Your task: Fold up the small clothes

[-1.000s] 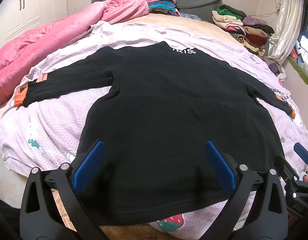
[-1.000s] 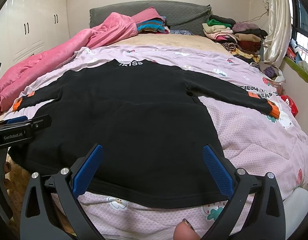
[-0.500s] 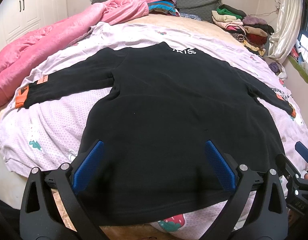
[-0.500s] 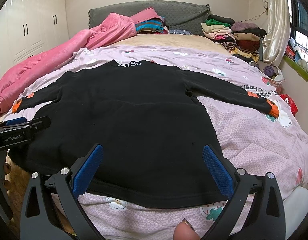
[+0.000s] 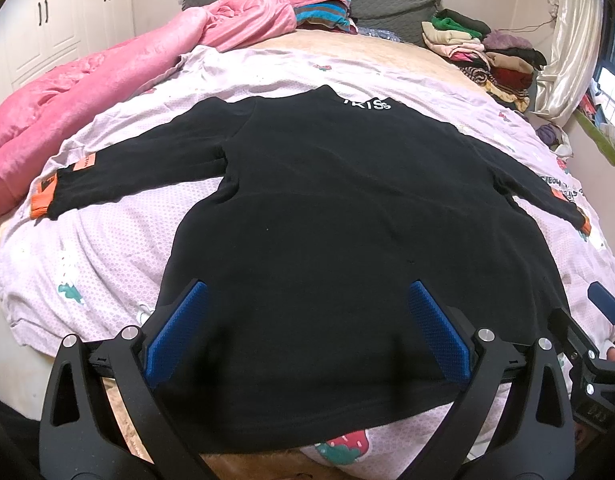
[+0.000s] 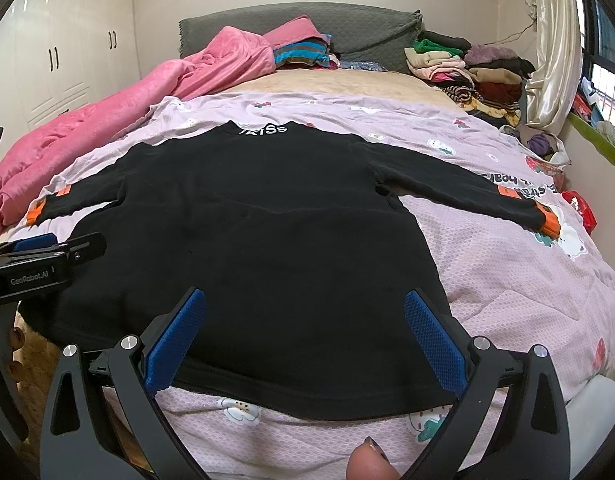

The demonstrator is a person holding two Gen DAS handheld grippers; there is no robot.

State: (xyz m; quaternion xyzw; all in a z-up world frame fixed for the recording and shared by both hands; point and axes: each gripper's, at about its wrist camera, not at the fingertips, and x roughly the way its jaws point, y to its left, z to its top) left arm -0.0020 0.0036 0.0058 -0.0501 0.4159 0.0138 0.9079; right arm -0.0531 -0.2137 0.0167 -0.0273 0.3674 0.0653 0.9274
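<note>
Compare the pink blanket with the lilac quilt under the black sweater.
The pink blanket is plain, plush and bunched along the bed's left side; the lilac quilt is printed with cartoon motifs and spread out flat. The quilt carries the black sweater; the blanket carries nothing visible. Both lie on the bed.
</note>
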